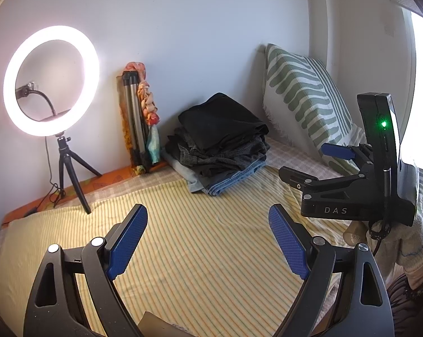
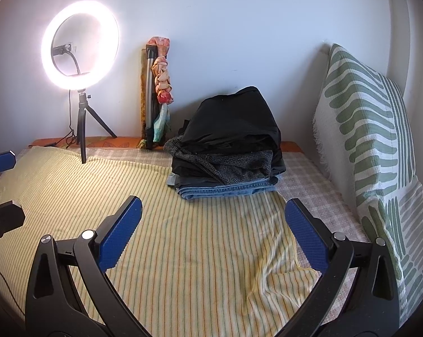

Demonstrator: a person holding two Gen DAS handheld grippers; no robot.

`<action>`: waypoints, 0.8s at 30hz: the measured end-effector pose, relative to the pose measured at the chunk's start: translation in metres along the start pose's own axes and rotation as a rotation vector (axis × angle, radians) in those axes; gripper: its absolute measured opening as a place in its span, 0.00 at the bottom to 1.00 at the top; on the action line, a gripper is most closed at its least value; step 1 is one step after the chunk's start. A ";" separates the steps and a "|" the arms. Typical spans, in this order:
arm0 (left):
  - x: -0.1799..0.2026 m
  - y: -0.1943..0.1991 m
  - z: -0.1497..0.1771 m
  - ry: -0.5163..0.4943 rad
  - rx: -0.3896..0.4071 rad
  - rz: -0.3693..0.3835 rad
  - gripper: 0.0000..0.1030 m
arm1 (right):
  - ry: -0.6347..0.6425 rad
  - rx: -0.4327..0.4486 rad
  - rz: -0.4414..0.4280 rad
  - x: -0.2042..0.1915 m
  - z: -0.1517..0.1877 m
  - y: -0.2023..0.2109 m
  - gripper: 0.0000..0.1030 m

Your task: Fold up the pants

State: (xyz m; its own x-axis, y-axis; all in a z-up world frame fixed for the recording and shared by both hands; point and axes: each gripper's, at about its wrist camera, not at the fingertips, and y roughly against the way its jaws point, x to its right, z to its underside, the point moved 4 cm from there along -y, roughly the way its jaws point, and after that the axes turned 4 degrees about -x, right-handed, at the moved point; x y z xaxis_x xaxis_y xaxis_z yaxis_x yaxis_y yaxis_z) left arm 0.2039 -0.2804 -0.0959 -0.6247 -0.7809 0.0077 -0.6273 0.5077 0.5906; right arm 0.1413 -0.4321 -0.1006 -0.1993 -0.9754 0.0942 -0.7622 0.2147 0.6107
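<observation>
**Well, both grippers empty, pile waiting**

Right now the left hand-held gripper (image 1: 208, 238) hovers over the striped yellow sheet (image 1: 197, 252) on the bed, jaws spread wide, nothing between them. Same story on the right hand-held gripper (image 2: 212, 234): wide open, holding nothing, hanging above the sheet. The pants sit in a stack of clothes (image 2: 228, 146) at the far side of the bed, near the wall, between the folded tripod (image 2: 149, 95) and the green-patterned pillow (image 2: 365, 129). Black garment on top, denim at the bottom. Looks neatly piled, so I judge those already folded. No loose pair lies spread out; whether more remain, I cannot tell.
</observation>
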 end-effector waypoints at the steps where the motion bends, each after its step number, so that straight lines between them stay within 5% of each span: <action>1: 0.000 0.000 0.000 0.002 0.000 0.003 0.86 | 0.000 0.000 0.000 0.000 0.000 0.000 1.00; 24: 0.002 0.005 0.002 -0.017 0.026 0.011 0.86 | 0.002 -0.014 -0.025 -0.005 0.001 -0.006 1.00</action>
